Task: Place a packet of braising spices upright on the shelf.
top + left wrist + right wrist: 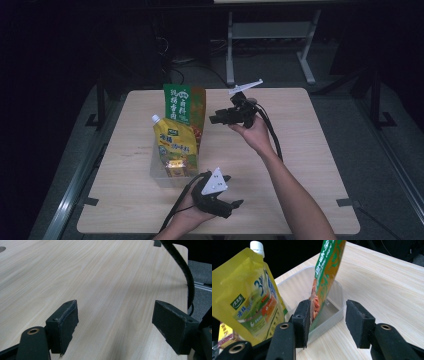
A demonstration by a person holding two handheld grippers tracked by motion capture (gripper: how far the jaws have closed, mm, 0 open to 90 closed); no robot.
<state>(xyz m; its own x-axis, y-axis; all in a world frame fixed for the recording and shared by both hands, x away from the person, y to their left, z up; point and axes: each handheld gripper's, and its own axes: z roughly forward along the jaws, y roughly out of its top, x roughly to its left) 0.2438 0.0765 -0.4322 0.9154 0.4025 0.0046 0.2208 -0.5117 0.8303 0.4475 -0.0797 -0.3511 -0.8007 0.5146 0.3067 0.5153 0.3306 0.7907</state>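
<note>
In the high view the right gripper [218,119] sits at centre frame, jaws apart, just right of the green pouch [183,106], which stands in the clear tub [159,176] behind the yellow pouch [173,145], while the left gripper [227,206] rests at lower centre; the release looks done, so the right hand would do best to back straight away. The left gripper view has its jaws spread wide over bare table [105,277], gripping nothing. In the right gripper view the green pouch [325,272] leans in the tub [337,293] at upper centre, against the left pad [304,320] and clear of the other, so a slow retreat should avoid tipping it.
</note>
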